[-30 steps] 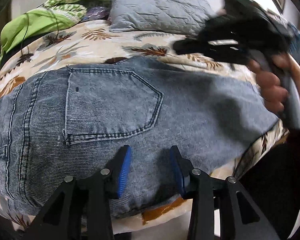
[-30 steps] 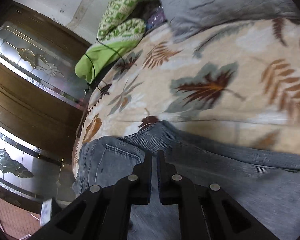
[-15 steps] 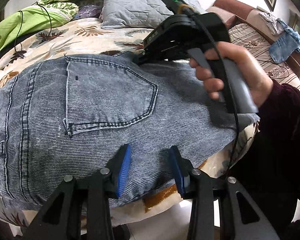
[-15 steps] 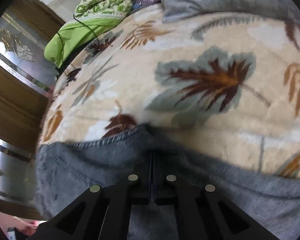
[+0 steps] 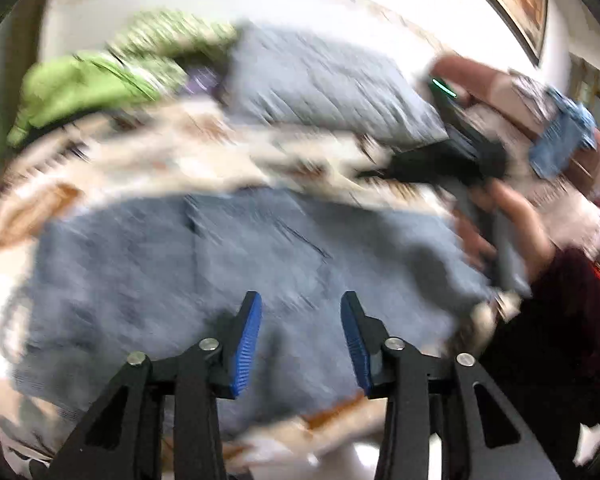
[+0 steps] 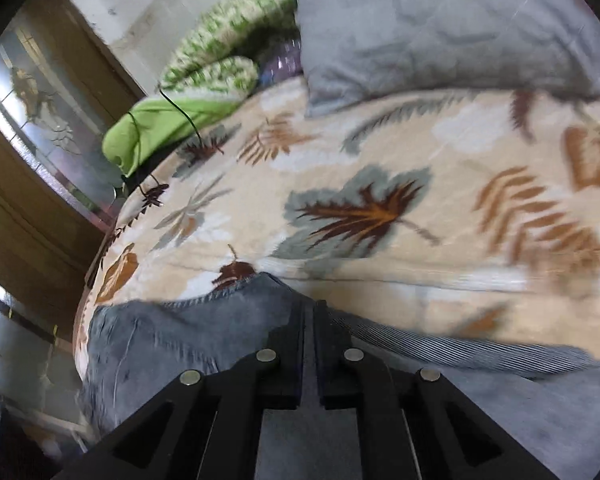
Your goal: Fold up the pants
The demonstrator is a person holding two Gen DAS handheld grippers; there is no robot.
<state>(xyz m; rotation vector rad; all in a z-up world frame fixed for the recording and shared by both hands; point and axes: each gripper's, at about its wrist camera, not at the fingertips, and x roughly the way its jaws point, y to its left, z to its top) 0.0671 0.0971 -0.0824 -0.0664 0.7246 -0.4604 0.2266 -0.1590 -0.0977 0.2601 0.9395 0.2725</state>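
Note:
Grey-blue jeans [image 5: 220, 272] lie folded on a leaf-print bed cover [image 6: 360, 184]. The left wrist view is motion-blurred. My left gripper [image 5: 300, 304] is open and empty, hovering above the near part of the jeans. My right gripper [image 6: 310, 308] has its jaws together at the far edge of the jeans [image 6: 180, 340]; I cannot tell whether cloth is pinched between them. In the left wrist view the right gripper [image 5: 384, 172] is held by a hand beyond the jeans' far right edge.
A grey quilted pillow [image 6: 440, 28] and green bedding [image 6: 204, 92] lie at the head of the bed. A wooden door with glass panels [image 6: 32, 128] stands at the left. A blue cloth [image 5: 560, 136] lies on a sofa at the right.
Both grippers have pulled back from the jeans. The left view has tilted up and blurred. The right gripper has moved to the right, off the pocket area, jaws still together.

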